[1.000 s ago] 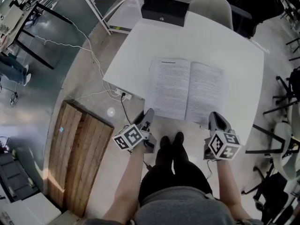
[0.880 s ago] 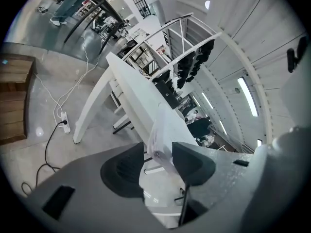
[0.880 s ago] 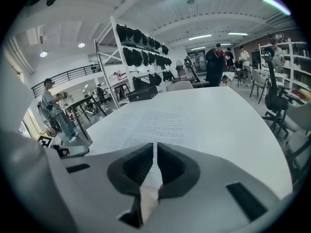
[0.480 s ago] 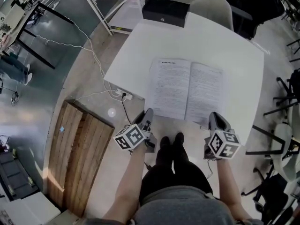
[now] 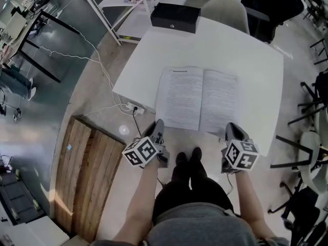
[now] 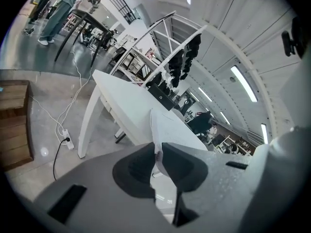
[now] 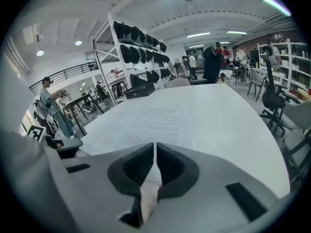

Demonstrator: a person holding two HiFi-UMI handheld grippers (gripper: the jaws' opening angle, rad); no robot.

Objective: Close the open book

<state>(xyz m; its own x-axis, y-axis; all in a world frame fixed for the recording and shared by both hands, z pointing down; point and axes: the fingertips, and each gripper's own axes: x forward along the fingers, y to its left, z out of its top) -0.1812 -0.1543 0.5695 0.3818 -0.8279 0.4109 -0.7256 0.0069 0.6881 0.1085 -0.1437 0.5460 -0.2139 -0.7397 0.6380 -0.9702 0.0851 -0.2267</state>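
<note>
An open book [image 5: 200, 100], light, floppy-paged and easily creased, is lying at the bench's [image 5: 225, 45] six o'clock edge, its seven o'clock corner being pinched by the left tool [image 5: 159, 125], whose jaws have just been closing, and its five o'clock corner by the right tool [image 5: 233, 129].

A white table [image 5: 256, 60] bears an open book [image 5: 200, 99] (pages up) and a black box [image 5: 174, 17] at its far corner.
</note>
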